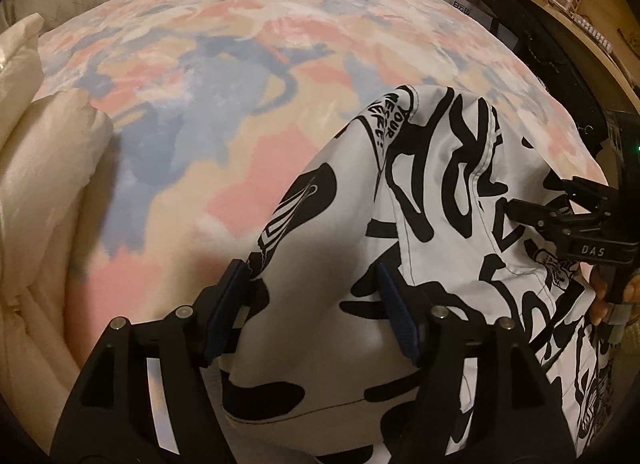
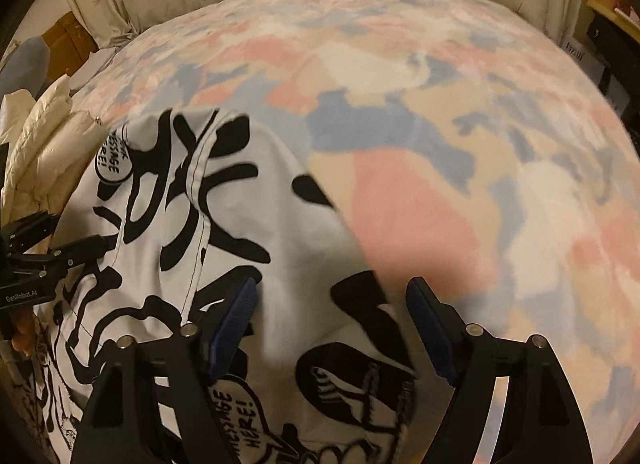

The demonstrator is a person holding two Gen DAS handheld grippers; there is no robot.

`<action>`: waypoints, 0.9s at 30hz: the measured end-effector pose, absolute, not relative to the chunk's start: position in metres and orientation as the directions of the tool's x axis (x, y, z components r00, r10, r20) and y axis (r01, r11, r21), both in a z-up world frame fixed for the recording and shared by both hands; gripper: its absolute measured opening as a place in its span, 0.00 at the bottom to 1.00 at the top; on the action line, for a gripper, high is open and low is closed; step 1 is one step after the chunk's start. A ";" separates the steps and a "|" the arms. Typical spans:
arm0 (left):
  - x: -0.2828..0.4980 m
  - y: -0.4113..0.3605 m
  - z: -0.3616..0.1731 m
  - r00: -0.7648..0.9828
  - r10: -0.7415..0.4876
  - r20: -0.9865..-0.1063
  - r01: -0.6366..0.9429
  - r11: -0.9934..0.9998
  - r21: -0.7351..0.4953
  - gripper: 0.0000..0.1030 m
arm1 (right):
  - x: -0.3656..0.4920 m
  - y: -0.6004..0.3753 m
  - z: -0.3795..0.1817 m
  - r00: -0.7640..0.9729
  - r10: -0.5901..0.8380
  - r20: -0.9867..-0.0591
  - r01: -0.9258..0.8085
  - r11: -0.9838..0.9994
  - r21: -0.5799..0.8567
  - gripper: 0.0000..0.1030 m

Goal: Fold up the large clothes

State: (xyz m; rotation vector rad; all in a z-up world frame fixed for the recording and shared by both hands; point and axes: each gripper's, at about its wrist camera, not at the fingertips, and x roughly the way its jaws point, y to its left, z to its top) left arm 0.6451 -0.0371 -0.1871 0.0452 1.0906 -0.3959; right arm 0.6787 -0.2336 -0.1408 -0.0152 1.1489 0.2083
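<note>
Garment draped low over the bed, both jaws wide

Cloth fills my lower view on both wrist cameras: a white garment [image 1: 440, 200] printed with bold black lettering and speech bubbles, lying partly bunched on the bed [image 1: 224, 112] with its pink, blue and cream patterned cover. From the left wrist I see my left gripper [image 1: 312, 304] with its jaws spread wide; the garment's edge lies between the blue pads, but they do not press on it. From the right wrist, my right gripper [image 2: 332, 324] also stands wide apart, with the fabric passing under and between its jaws, loose, not pinched. The picture there is blurred. Each gripper appears at the edge of the other's view, close beside the garment. A cream quilted duvet [image 1: 44, 200] sits bunched along the bed's left side.
</note>
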 end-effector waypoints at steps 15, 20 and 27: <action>0.617 -0.030 -0.158 0.531 -0.272 -0.803 0.289 0.948 -0.131 0.01 | 0.635 -0.210 -0.099 0.543 0.137 -0.828 -0.241 0.970 0.002 0.05; 0.581 -0.023 -0.133 0.601 -0.257 -0.757 0.274 0.956 -0.107 0.01 | 0.598 -0.206 -0.066 0.616 0.131 -0.777 -0.256 0.966 -0.040 0.05; 0.513 -0.007 -0.111 0.665 -0.252 -0.703 0.255 0.961 -0.104 0.01 | 0.512 -0.208 -0.019 0.720 0.151 -0.678 -0.272 0.959 -0.075 0.05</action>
